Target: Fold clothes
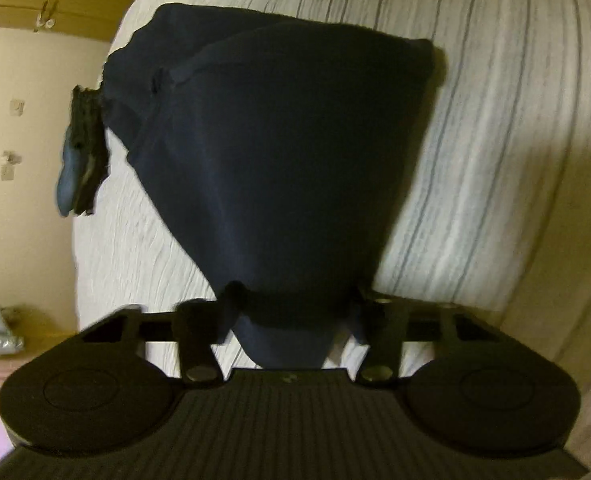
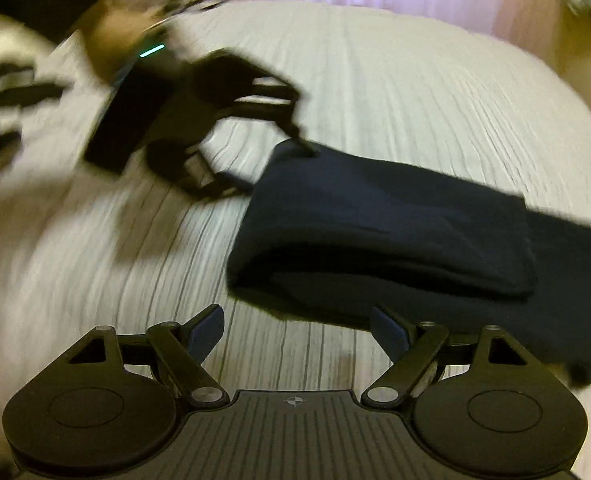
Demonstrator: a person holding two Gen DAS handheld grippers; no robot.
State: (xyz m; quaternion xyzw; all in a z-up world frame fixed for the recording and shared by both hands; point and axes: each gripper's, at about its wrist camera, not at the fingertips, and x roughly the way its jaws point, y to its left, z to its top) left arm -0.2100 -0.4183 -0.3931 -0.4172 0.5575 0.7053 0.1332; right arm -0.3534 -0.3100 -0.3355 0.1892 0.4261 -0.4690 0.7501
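Navy cloth fills the middle of the left wrist view: the dark garment (image 1: 279,168) lies on the pale ribbed bedspread (image 1: 495,160), its near end drawn up between the fingers of the left gripper (image 1: 291,316), which look closed on that bunched edge. My read is that the grip keeps this end in hand while the fold is laid down, so the layer cannot slide off as it settles. At the far left of that same view the other tool shows as a dark, blue-tipped shape (image 1: 81,152) just beside the garment's far corner, too blurred to tell whether it touches the cloth. Over in the right wrist view, the picture changes: on the left a person's hand (image 2: 115,36) carries the left gripper (image 2: 251,148), its tips at the garment's corner, something its own camera cannot show from the outside. Centre to right, the garment (image 2: 395,232) lies doubled over, an upper layer resting on a lower one that runs out past it to the right — the fold line and the layering read only from here. At the bottom, the right gripper (image 2: 299,332) stands wide apart with bare bedspread (image 2: 375,72) between its blue pads (image 2: 207,332), holding nothing; it seems freed for the next edge.
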